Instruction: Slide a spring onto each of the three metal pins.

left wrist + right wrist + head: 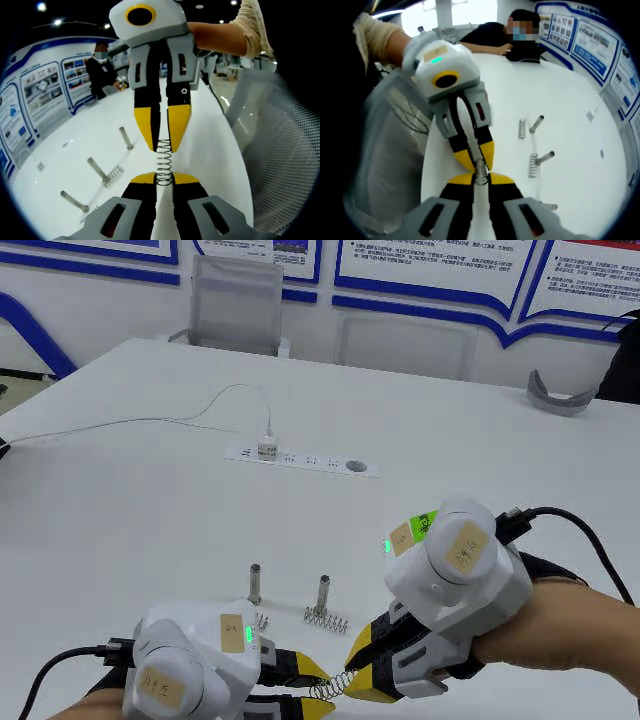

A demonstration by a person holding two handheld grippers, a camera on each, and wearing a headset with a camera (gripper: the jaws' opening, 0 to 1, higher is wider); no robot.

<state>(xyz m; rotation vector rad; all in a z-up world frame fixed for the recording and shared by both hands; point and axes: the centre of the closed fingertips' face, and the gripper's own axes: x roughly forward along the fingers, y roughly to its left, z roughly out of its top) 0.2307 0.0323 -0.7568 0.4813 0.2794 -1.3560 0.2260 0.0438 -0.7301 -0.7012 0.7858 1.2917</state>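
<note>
A thin coil spring (335, 686) of bright steel wire hangs in the air over the near edge of the table (150, 500), gripped at both ends. The left tongs (164, 179) clench one end between black jaws with yellow tips. The right tongs (354, 668) clench the other end, so the two pairs of tips meet nose to nose. The table is smooth, matte white. Just beyond the tongs stand slim, plain grey metal cylinders in a row, all upright: the near pin (74, 201), the middle pin (97, 170) and the far pin (126, 137). A loose spring (114, 175) lies flat at the foot of the middle pin, and a second loose spring (262, 621), seen end-on and short, lies just beside the near pin. In the head view the bulky white shell of the right gripper blocks the table to the right of the middle pin. Well beyond the pins a flat white power strip (300, 457) holds a small plug with a thin pale cable (150, 422) curling off to the left. A grey mesh chair (237, 300) stands at the far edge, a curved grey band (558, 395) rests near the right corner, and blue-bordered posters (430, 265) line the wall.
</note>
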